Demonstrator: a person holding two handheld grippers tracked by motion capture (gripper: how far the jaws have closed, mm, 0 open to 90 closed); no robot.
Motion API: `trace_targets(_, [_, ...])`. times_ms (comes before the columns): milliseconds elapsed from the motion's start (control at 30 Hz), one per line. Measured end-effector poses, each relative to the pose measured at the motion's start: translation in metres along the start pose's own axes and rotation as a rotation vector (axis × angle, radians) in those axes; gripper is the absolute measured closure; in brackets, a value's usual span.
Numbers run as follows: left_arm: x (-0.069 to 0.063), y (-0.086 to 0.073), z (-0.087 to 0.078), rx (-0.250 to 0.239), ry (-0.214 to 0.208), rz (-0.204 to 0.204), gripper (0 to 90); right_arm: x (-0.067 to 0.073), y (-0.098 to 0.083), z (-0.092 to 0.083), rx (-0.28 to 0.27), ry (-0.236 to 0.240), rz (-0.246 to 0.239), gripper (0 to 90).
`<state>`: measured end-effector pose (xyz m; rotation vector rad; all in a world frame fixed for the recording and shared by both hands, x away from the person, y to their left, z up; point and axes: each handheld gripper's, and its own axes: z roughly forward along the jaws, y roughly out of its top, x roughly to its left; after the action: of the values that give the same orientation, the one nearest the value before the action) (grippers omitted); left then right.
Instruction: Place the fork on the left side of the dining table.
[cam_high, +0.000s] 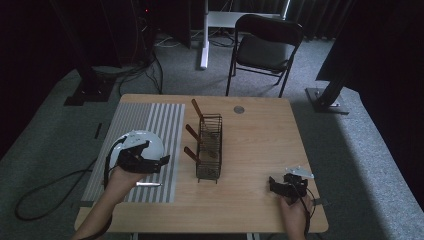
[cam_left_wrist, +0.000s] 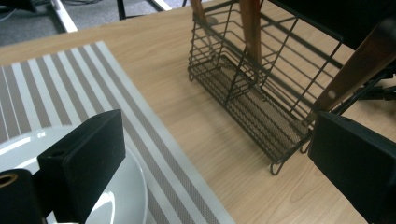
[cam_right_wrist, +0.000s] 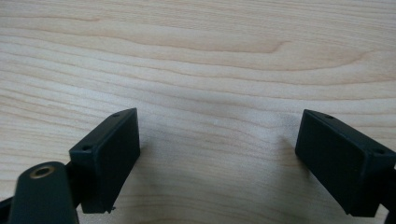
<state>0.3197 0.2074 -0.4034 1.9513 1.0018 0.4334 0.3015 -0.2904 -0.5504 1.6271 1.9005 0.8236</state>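
A white plate lies on a grey striped placemat at the table's left. My left gripper hovers over the plate's near right side, open and holding nothing. In the left gripper view the plate sits under the left jaw, and my left gripper faces a black wire caddy. The caddy stands mid-table with three wooden-handled utensils leaning out to the left. My right gripper rests open near the front right corner, and in its own view my right gripper frames bare wood.
A small metal utensil lies on the placemat's front edge, just below my left hand. A round grey disc is set in the tabletop at the back. A black folding chair stands beyond the table.
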Motion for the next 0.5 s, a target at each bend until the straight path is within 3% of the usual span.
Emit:
trace_targets(67, [0.001,0.008,-0.001,-0.004,-0.017,-0.003,4.0,0.000,0.000,0.000,0.000,0.000,0.001,13.5])
trace_targets(233, [0.001,0.028,-0.002,-0.032,-0.016,0.002,4.0,0.000,0.000,0.000,-0.001,0.000,-0.001,13.5])
trace_targets(500, [0.000,0.050,0.011,-0.039,-0.049,-0.007,3.9,0.000,0.000,0.000,-0.001,0.000,-0.001,13.5])
